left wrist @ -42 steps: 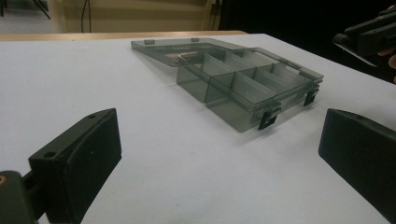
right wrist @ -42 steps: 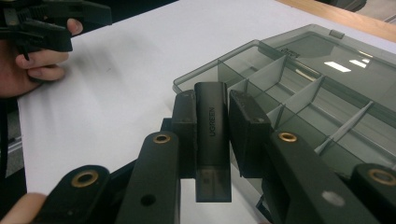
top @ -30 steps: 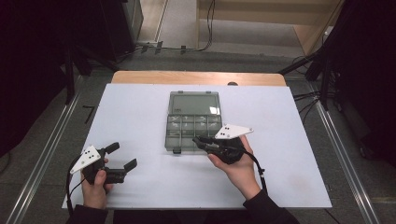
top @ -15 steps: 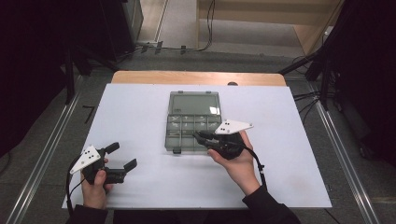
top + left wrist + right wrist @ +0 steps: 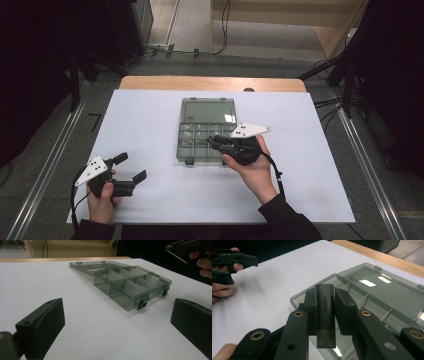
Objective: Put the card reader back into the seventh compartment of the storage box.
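A small dark stick is held over an open box on a white table.

From the high view, the right gripper (image 5: 216, 143) is above the near right part of the clear box (image 5: 205, 131), whose lid lies flat behind it. The left gripper (image 5: 131, 167) is well apart, near the table's (image 5: 150, 115) front left edge, with lots of bare white room between. In the left gripper view, its two jaws stand wide apart with nothing in them, and the box (image 5: 125, 283) sits far ahead. In the right gripper view, the right gripper (image 5: 325, 303) is clamped on the dark stick (image 5: 325, 315), just over the box's (image 5: 372, 293) near edge.
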`<action>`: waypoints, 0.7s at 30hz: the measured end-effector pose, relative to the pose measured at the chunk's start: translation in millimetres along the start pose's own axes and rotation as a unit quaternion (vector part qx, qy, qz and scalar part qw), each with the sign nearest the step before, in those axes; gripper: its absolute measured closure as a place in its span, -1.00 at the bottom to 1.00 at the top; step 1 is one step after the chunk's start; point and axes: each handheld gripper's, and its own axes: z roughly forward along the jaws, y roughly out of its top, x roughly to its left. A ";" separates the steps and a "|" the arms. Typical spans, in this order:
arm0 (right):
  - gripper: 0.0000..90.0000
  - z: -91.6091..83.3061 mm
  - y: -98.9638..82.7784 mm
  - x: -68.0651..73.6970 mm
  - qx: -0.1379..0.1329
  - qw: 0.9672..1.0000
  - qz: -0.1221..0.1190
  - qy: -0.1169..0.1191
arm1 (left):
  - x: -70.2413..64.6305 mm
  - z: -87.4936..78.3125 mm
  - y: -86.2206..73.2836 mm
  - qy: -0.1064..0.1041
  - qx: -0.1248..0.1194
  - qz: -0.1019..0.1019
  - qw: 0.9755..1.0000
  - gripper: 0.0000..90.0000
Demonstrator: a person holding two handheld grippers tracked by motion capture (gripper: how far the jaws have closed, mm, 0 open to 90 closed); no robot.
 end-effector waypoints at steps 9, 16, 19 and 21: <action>0.57 4.9 1.5 -5.3 0.000 1.000 0.007 -0.005 | -0.1 0.0 0.0 0.000 0.000 0.000 1.000 -1.00; 0.57 9.8 1.7 -9.4 0.002 1.000 0.012 -0.007 | -0.1 -0.2 0.1 -0.001 0.000 0.000 1.000 -1.00; 0.57 12.1 1.4 -10.7 0.004 1.000 0.014 -0.008 | -0.1 -0.2 0.1 -0.001 0.000 0.000 1.000 -1.00; 0.57 13.8 1.0 -11.9 0.004 1.000 0.015 -0.009 | -0.1 -0.3 0.1 0.000 0.000 0.000 1.000 -1.00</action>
